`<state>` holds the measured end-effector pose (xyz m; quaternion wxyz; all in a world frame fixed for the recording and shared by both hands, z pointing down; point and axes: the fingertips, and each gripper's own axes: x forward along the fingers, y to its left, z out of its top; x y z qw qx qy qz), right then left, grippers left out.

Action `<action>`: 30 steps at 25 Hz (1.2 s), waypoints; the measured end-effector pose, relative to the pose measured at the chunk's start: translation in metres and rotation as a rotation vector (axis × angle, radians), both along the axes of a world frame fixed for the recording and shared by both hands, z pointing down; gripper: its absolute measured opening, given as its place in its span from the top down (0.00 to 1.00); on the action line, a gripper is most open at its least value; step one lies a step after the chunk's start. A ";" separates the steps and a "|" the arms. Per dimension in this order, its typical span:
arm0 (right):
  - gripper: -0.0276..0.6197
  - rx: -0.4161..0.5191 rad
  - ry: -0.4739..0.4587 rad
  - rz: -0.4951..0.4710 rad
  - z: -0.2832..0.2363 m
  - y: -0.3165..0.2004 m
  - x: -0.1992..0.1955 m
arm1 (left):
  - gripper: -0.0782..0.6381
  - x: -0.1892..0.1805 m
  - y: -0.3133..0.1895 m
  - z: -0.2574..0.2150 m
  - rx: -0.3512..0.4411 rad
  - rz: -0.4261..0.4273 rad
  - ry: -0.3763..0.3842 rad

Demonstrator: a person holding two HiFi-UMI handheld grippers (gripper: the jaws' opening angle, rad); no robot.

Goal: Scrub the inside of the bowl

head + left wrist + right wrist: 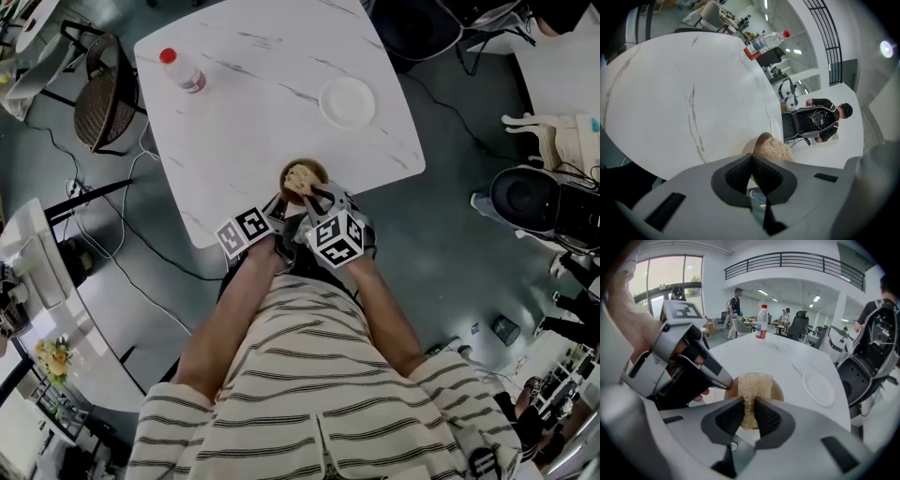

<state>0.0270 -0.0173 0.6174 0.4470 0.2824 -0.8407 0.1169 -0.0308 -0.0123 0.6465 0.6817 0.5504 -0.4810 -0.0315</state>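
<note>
Nearest the camera in the head view is the person's striped shirt [319,394], with both bare forearms reaching forward to the bowl [320,169]. The bowl is brown and stands on the white marble table [244,122], right at the table edge closest to the person.

The left gripper [284,197] comes at the bowl from its near left side. In the left gripper view its jaws [751,168] are pressed together on the bowl's rim [757,139]. The right gripper view shows that same left gripper's tip [723,379] touching the rim [777,390] on the bowl's left.

The right gripper [315,195] reaches in from the bowl's near right side. Its jaws [749,411] are clenched on a tan, fibrous scrub pad [751,385], which stands up out of the bowl and lies inside it in the head view [300,178]. The left gripper view shows the pad [776,150] bulging above the rim.

Beyond the bowl and to its right, a white plate [347,101] sits apart from it on the table [787,362]; the right gripper view shows it lying flat [818,387]. Well beyond the bowl and to its left, at the far corner, is a clear bottle [183,70] with a red cap and red label; it stands upright in the right gripper view [761,322].

Off the table, far left of the bowl, stands a wicker chair [103,94]. To the bowl's right, past the table edge, a person wearing a black backpack [876,343] stands on the floor.
</note>
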 end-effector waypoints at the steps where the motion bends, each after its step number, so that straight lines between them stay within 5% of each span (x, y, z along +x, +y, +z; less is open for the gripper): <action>1: 0.85 0.004 0.002 0.000 0.000 0.000 0.001 | 0.88 0.000 0.000 0.000 0.001 0.002 -0.001; 16: 0.85 0.035 -0.012 0.041 -0.003 -0.019 0.012 | 0.88 0.001 0.001 0.003 0.002 0.006 0.005; 30: 0.85 0.028 -0.144 0.208 -0.011 -0.040 0.006 | 0.88 0.000 0.001 0.001 0.009 0.011 0.013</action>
